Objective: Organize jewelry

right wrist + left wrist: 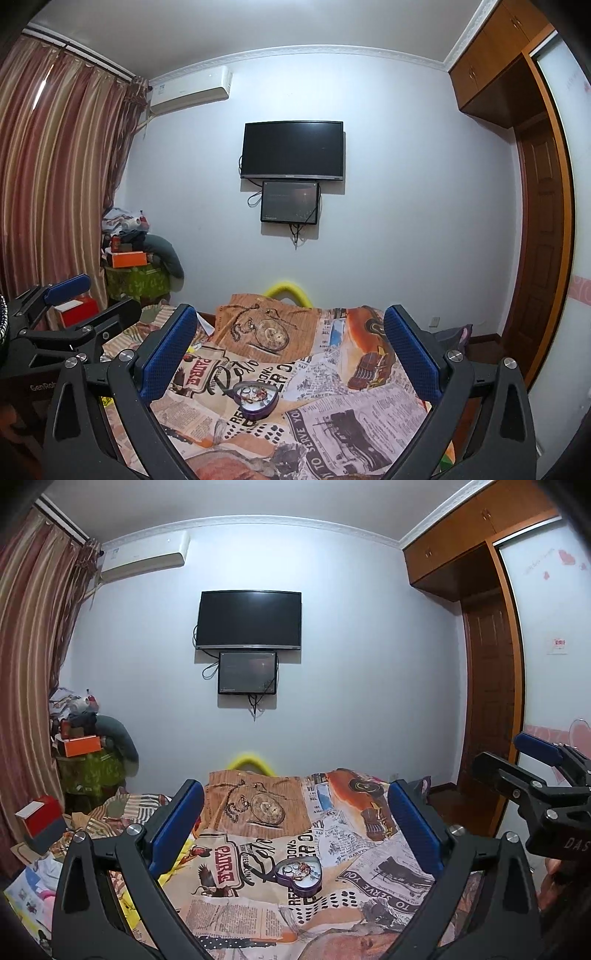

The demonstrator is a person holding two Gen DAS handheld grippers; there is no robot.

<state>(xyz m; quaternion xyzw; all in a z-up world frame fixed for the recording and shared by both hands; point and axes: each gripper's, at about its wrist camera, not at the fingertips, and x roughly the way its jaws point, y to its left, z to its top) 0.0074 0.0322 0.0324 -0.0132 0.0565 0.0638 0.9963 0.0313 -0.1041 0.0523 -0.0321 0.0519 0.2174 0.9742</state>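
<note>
A: Report the container and its contents.

B: A purple heart-shaped tin (300, 878) lies open on the bedspread (258, 915). Inside it lies a small tangle of jewelry (301, 870): rings and chain-like pieces, too small to identify individually. Its base is pale.

A: State of the jaws?

B: Left gripper (295, 827): jaws released, spread wide, nothing between the blue pads. Right gripper (290, 349): the same, jaws released and empty.

A: Position of the tin relative to the jaws?

B: In the left wrist view the tin lies on the bed ahead of the gripper, about midway between the two fingers, touching neither. In the right wrist view the tin (255, 400) lies ahead and toward the left finger, also clear of both pads. The two grippers stand side by side; each shows at the edge of the other's view.

A: Surroundings and obstructions?

B: The bedspread carries a newspaper-collage print. A television (249, 620) and a smaller screen (247, 672) hang on the far wall. Striped curtains (55, 177), piled boxes (127, 258) and a red box (42, 814) stand to the left; a wooden wardrobe (543, 229) stands to the right. Nothing lies between the jaws and the tin.
</note>
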